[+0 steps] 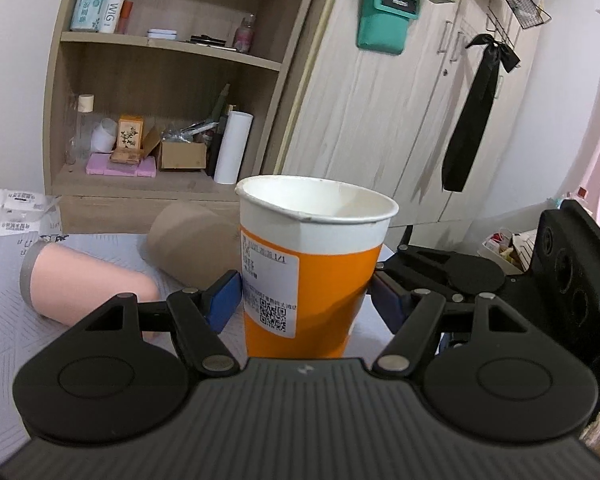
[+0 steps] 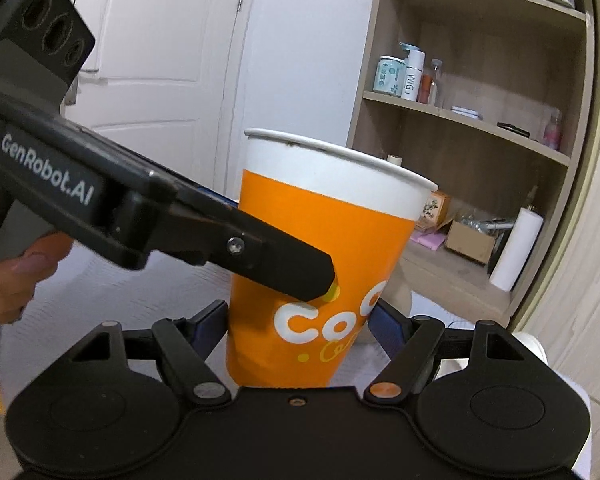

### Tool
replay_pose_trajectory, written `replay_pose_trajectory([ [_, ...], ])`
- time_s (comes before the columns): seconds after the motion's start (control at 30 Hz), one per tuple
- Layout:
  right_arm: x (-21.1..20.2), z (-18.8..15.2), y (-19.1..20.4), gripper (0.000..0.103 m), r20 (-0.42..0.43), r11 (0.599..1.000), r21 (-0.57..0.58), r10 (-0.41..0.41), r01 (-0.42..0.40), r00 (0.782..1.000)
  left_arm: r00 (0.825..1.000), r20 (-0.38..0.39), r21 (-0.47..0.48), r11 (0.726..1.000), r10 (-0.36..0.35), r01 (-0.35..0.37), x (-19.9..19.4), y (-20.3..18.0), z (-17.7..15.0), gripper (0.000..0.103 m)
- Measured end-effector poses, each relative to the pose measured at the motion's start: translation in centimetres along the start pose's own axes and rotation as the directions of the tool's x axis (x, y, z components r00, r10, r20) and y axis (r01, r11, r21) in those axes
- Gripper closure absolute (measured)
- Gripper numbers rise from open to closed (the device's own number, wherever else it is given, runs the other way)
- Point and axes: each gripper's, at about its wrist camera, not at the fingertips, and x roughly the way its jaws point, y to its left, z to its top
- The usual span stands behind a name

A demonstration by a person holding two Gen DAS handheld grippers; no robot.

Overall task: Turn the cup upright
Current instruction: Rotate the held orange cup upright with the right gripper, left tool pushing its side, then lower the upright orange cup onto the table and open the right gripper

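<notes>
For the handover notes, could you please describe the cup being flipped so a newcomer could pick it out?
On the grey patterned table before the wooden shelf unit, the paper cup stands mouth up between both grippers' blue-padded fingers. Unlike the pink tumbler lying beside it, it is orange with a white rim band and printed label.

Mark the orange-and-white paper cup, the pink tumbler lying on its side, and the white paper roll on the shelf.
orange-and-white paper cup [image 1: 332, 280], left wrist view, orange wall
pink tumbler lying on its side [image 1: 96, 284], left wrist view, pink body
white paper roll [image 1: 233, 148], left wrist view, mid-side
</notes>
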Motion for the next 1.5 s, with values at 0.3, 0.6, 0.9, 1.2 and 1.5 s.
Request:
replay_pose_trajectory([
  [0.3, 2.8, -0.7, -1.0, 0.025, -0.041, 1.000, 0.020, -0.011, 0.012, 0.999, 1.000, -0.020, -0.023, 1.000, 0.017, -0.017, 2.4, 1.8, -0.6, 0.034],
  [0.6, 2.8, -1.1, -1.2, 0.025, -0.041, 0.998, 0.015, -0.054, 0.054, 0.998, 1.000, -0.003, 0.031, 1.000, 0.003, -0.003, 3.1, 1.1, -1.0, 0.034],
  [0.9, 2.9, -1.3, -1.7, 0.026, -0.062, 0.997, 0.054, -0.050, 0.053, 0.997, 1.000, -0.015, 0.045, 0.999, -0.004, 0.004, 3.2, 0.8, -0.9, 0.033],
  [1.2, 3.1, -1.5, -1.6, 0.022, -0.080, 0.998, 0.050, -0.039, 0.043, 0.996, 0.999, -0.033, 0.003, 1.000, -0.028, 0.028, 3.5, 1.4, -0.8, 0.032],
  [1.5, 2.0, -1.3, -1.9, 0.020, -0.071, 0.995, 0.091, -0.022, 0.028, 0.997, 0.999, -0.038, 0.005, 0.999, -0.034, 0.034, 3.1, 0.7, -1.5, 0.029],
])
